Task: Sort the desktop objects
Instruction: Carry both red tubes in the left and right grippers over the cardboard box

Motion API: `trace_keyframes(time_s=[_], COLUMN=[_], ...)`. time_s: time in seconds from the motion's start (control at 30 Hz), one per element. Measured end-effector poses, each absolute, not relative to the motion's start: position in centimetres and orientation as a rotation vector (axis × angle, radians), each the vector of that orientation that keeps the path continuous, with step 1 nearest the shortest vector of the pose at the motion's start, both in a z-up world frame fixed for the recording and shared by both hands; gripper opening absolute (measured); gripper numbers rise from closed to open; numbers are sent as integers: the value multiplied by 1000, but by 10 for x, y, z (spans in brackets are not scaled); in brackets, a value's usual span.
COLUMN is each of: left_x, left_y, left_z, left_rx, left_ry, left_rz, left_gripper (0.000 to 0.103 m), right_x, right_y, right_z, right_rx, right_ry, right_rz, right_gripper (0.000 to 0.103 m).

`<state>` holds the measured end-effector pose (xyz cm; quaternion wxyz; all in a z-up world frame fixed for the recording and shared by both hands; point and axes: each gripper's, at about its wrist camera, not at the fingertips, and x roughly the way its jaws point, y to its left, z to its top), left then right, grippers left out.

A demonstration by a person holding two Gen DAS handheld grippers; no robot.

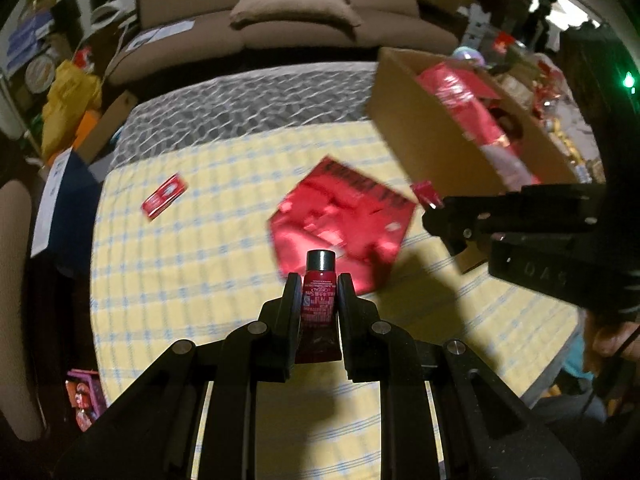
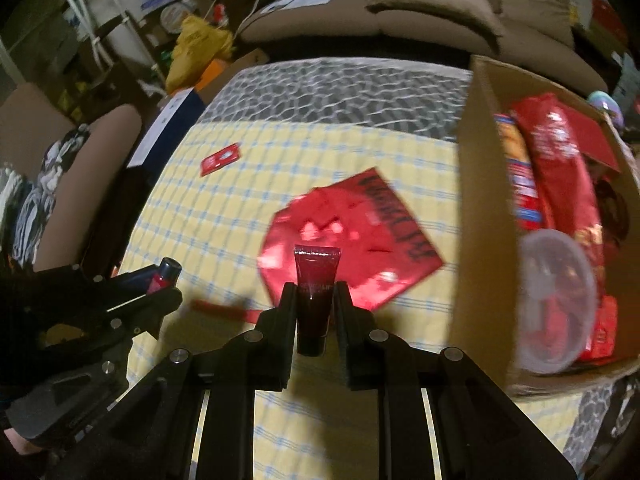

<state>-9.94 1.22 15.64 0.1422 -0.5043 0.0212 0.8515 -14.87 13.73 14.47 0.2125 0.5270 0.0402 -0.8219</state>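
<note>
The left gripper (image 1: 319, 289) is closed on a small red tube (image 1: 319, 300), its fingers (image 1: 291, 300) pressing the printed body from both sides, the dark cap pointing away from the camera and the crimped end back toward the gripper body. In the right wrist view this gripper shows at the lower left with the tube's cap sticking out past the fingertips. The right gripper (image 2: 316, 300) is likewise clamped on a dark red tube (image 2: 316, 296), held the other way round: the flat crimped end points forward and the dark cap sits low between the fingers (image 2: 345, 304). From the left wrist view the right gripper appears at the right edge, with a bit of red showing at its tip. Both tubes are held above the tablecloth (image 1: 192, 264), a yellow cloth with blue checks; a grey patterned cloth (image 1: 248, 100) covers the table's far part. Just beyond both grippers a shiny red bag (image 2: 352, 240) lies flat on the yellow cloth, with dark lettering along one edge. Farther off to the left lies a small red packet (image 1: 165, 197), well apart from the bag. To the right stands an open cardboard box (image 2: 476, 216) holding red packages and a clear round lid (image 2: 554, 300). A brown sofa (image 1: 288, 24) with a cushion stands behind the table.
</note>
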Motion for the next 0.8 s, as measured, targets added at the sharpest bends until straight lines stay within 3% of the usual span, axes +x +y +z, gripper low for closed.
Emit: trace_keyframes(time_s=[0.37,0.8], left_x=[-110,-132], left_y=[106,223], left_z=[187,178], left_rx=[-1383,-1368], left_ry=[144,154], left_rz=[2412,2288], left_gripper=[16,16], right_x=[-150,-167], right_y=[232,350], right_z=[180,177], right_rx=[1454,1520], right_ry=[89,5], right_rz=[-2395,-2494], right_gripper=[17,17])
